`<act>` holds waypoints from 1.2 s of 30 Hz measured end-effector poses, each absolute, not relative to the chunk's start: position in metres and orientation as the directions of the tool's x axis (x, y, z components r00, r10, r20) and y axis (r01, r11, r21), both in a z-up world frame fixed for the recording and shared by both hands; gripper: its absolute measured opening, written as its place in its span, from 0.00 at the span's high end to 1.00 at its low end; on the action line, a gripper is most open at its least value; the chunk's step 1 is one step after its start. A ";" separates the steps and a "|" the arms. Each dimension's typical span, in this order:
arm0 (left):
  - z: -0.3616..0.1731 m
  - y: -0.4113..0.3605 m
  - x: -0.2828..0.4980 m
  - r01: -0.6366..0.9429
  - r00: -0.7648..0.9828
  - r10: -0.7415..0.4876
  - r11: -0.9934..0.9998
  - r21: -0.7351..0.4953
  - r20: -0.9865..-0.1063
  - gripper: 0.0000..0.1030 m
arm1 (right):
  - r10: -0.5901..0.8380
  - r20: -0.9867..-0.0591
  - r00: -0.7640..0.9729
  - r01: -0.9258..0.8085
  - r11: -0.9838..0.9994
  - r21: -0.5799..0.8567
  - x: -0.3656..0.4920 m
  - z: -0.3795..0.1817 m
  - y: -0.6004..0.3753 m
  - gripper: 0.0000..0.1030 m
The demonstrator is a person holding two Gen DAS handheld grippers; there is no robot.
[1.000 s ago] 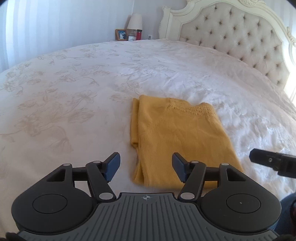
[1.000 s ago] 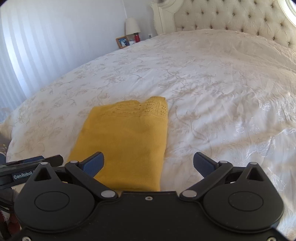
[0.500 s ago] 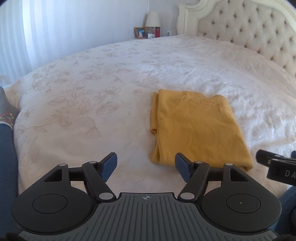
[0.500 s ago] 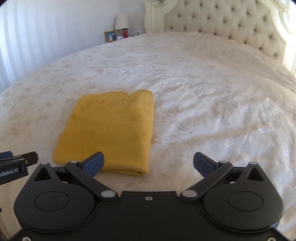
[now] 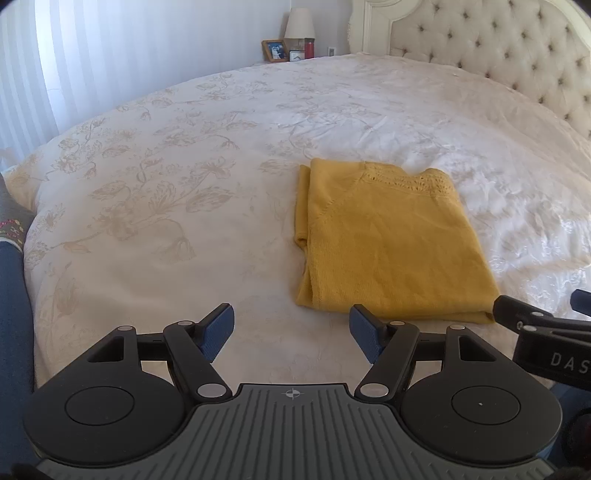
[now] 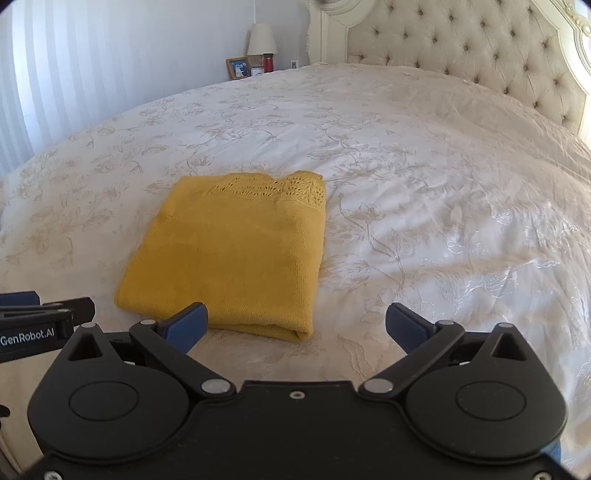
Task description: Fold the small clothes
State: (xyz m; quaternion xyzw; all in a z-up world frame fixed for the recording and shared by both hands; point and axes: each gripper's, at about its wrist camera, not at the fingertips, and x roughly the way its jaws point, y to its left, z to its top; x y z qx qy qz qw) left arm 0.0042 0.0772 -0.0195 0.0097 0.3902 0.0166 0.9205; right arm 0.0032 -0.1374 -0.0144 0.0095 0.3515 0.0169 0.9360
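Note:
A yellow knitted garment point(image 5: 391, 243) lies folded into a neat rectangle on the white bedspread; it also shows in the right wrist view point(image 6: 236, 251). My left gripper point(image 5: 291, 328) is open and empty, held above the bed just in front of the garment's near left corner. My right gripper point(image 6: 295, 325) is open and empty, in front of the garment's near right corner. Neither touches the cloth. The right gripper's side shows at the right edge of the left wrist view point(image 5: 543, 332), and the left gripper's side at the left edge of the right wrist view point(image 6: 40, 314).
The bed point(image 5: 184, 184) has a white floral bedspread and a tufted cream headboard point(image 6: 461, 51) at the far right. A nightstand at the far end holds a lamp point(image 5: 299, 26), a photo frame point(image 5: 275, 50) and a red candle. A person's leg point(image 5: 11, 295) shows at the left edge.
Both grippers have drawn back from the folded garment, toward the bed's near edge. The garment now lies farther ahead of the fingers. Both stayed open.

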 end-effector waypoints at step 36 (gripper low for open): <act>-0.019 0.063 0.008 0.062 0.696 -0.063 0.998 -0.027 -0.716 0.34 | 0.097 -0.673 0.733 0.007 0.989 0.150 0.008 -0.017 -0.153 0.01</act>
